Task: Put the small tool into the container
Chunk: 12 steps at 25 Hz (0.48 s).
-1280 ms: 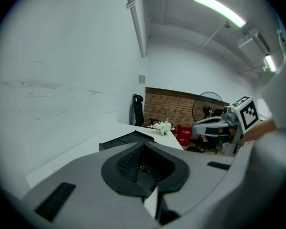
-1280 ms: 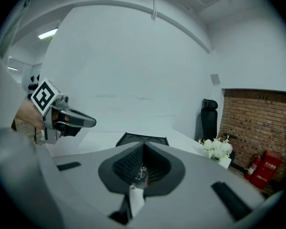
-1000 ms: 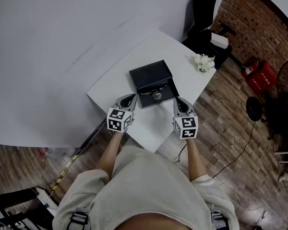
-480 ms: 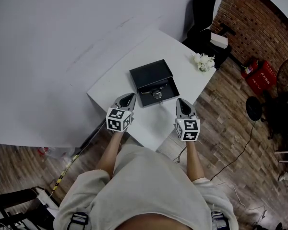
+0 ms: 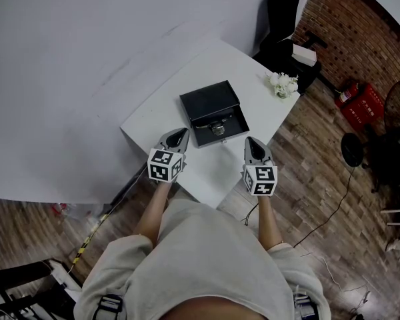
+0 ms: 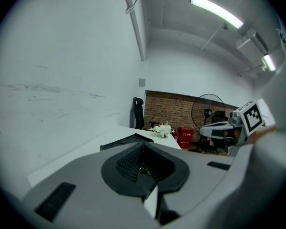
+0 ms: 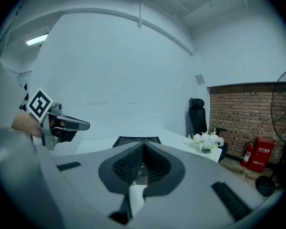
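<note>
Okay, near end first: both tongs are hovering over the near edge of the white square table (image 5: 213, 69). The left gripper (image 5: 179, 136) is pointing at the near left corner of the box. The right gripper (image 5: 252, 143) is sitting just off its near right corner. Both are showing their jaws pressed together with nothing between them, so neither is carrying anything.

Between and just beyond the two tips, the shallow black hinged container (image 5: 209, 103) is lying open on the table. The small shiny metal tool (image 5: 217, 130) is showing inside its nearer half, close to the middle. It is looking like the tool is already in, though it is too small here to tell whether it is fully seated or resting on a rim.

Handling, my guess: it is looking light, stiff and smooth, so it is likely to skid or flick out under a hard pinch. I'm suggesting opening one gripper wide and closing gently across the tool's narrow middle. I'm also suggesting staying clear of the box wall, since the case is probably light too and may slide.

Further back, a small bunch of white flowers (image 5: 282, 85) is standing at the table's far right corner. A black office chair (image 5: 285, 9) and a red-brick wall (image 5: 360, 25) are sitting beyond that.
</note>
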Motion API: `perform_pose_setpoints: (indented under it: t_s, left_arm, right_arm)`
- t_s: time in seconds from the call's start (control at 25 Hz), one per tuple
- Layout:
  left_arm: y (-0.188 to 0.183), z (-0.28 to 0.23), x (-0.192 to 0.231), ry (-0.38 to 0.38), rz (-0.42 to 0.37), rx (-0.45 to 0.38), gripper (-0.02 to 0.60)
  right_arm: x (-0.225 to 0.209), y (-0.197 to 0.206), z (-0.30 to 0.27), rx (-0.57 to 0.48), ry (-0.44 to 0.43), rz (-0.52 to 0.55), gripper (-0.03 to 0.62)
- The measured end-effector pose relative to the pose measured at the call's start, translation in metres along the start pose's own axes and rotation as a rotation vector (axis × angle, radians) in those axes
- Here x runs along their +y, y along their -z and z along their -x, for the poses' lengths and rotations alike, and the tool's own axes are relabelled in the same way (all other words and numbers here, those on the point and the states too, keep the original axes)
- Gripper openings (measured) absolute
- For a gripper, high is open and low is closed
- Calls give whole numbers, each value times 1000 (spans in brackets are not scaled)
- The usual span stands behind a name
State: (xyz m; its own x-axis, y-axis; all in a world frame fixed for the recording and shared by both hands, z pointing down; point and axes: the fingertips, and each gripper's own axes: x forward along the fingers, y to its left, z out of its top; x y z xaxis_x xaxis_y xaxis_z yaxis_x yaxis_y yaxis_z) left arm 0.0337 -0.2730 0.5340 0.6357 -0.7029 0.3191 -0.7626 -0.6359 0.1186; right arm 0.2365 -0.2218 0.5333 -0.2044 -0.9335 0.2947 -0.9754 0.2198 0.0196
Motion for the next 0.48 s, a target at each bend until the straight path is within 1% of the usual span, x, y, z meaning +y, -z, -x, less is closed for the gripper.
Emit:
perform_pose_setpoints:
  t_s: [0.48]
  left_arm:
    - [3,-2,-5,3,-6,8,14]
  right_arm:
    - [2,8,1,9,-6,-2,-2]
